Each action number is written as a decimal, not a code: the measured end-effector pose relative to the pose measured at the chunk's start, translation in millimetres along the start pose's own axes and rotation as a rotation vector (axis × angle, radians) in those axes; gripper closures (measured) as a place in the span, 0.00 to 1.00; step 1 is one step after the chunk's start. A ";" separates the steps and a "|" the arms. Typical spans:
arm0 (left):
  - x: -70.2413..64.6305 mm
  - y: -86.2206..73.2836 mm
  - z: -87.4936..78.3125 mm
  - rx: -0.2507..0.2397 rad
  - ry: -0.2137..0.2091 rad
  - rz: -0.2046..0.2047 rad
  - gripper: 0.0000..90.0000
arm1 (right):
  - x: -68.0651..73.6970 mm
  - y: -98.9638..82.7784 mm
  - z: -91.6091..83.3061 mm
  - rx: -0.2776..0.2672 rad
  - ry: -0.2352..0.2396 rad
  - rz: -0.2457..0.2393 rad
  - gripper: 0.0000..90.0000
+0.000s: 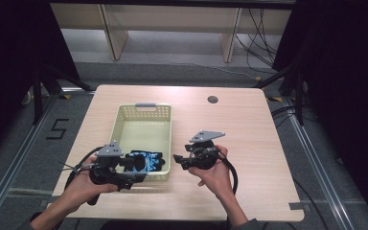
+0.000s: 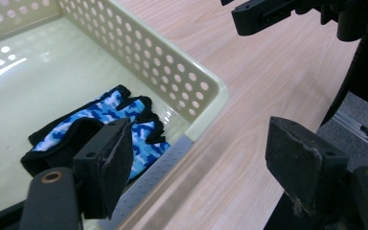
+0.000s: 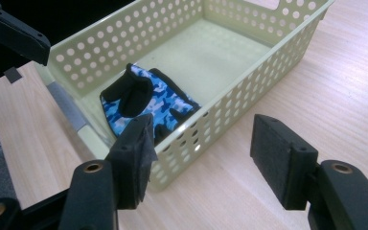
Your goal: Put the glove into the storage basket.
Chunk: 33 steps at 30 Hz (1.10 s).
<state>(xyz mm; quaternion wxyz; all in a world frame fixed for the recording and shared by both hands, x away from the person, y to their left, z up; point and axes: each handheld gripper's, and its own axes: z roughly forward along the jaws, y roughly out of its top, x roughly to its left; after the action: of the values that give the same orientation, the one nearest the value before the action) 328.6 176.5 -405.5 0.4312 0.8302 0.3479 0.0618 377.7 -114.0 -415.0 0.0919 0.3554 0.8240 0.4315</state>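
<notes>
Both pairs of black jaws stand apart with nothing between their pads. Seen from above, the left gripper [image 1: 124, 176] hangs at the near left corner of the pale yellow perforated plastic basket [image 1: 143, 115], and the right gripper [image 1: 184, 160] sits just right of the basket's near right corner, each held in a hand. Its jaws point left toward the basket wall.

Inside the basket, at its near end, lies a blue camouflage fingerless glove with black trim [image 1: 144, 161], flat on the floor and close to the near wall. From the left gripper view the glove [image 2: 106, 123] rests beyond the left jaw, and the basket's rounded corner [image 2: 211, 100] falls between the two jaws. From the right gripper view the glove [image 3: 149, 103] lies behind the holed side wall [image 3: 230, 103].

The basket stands on a light wooden table [image 1: 249, 139], left of its middle.
</notes>
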 end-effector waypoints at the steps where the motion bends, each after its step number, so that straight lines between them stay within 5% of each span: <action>1: -1.4 -0.3 0.3 0.001 -0.001 0.008 0.28 | -0.3 -1.7 -1.0 -0.007 0.012 -0.002 0.46; 18: -15.0 -11.0 12.1 -0.045 -0.033 -0.005 0.27 | -2.5 -19.0 -26.1 -0.057 0.004 0.014 0.39; 25: -25.6 -17.6 17.0 -0.051 -0.037 0.040 0.26 | -1.5 -30.9 -33.9 -0.056 -0.013 0.029 0.38; 29: -32.0 -22.7 21.5 -0.058 -0.031 0.071 0.26 | -6.8 -40.9 -33.2 -0.063 -0.013 -0.014 0.38; 30: -34.3 -24.9 22.5 -0.058 -0.031 0.058 0.26 | -5.3 -44.0 -35.0 -0.056 -0.019 0.021 0.38; 33: -37.8 -29.1 24.5 -0.058 -0.039 0.059 0.26 | -9.1 -50.9 -37.9 -0.052 -0.026 0.018 0.38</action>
<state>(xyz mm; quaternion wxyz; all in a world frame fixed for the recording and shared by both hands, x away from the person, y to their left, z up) 294.9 147.5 -435.3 0.4599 0.8282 0.3130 0.0682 341.2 -163.6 -432.9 0.1080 0.3658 0.8082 0.4487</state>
